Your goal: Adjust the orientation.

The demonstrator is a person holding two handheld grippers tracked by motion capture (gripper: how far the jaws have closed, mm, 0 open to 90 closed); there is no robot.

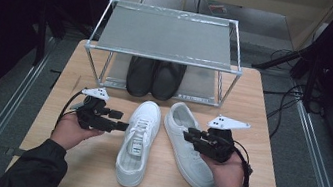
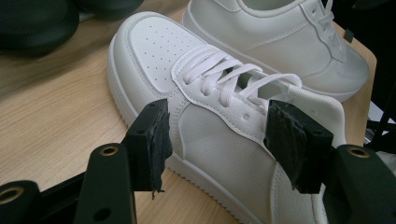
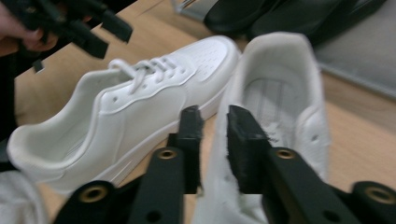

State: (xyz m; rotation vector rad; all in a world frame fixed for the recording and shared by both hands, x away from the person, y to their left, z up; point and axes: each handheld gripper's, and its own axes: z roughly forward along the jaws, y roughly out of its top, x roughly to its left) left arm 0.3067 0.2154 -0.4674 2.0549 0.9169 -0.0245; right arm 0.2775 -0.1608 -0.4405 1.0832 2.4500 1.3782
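Two white leather sneakers with white laces lie side by side on the light wooden counter [image 1: 49, 120]. The left white sneaker [image 1: 137, 142] points its toe away from the person, toward a metal wire shoe rack [image 1: 166, 35] at the far end of the counter. The right white sneaker [image 1: 187, 145] lies just beside it, with its heel end toward the rack, and it sits at a slant. Under the top shelf of the rack, two black shoes [image 1: 155, 77] stand close together on the bottom shelf. The left gripper [image 1: 117, 120] is in the person's left hand [image 1: 72, 132], just beside the left sneaker. In the left gripper view its jaws are spread wide, one on each side of the left sneaker's [image 2: 224, 121] middle part, and the black pads [image 2: 156, 144] do not press on it. The right gripper [image 1: 190, 137] is in the person's right hand [image 1: 229, 172], and it sits over the right sneaker. In the right gripper view its jaws are close together, with a thin gap between them, and the soft edge of the right sneaker [image 3: 280, 107] is in that gap. The picture is blurry there, so I cannot tell if the pads pinch the edge or just sit beside it.
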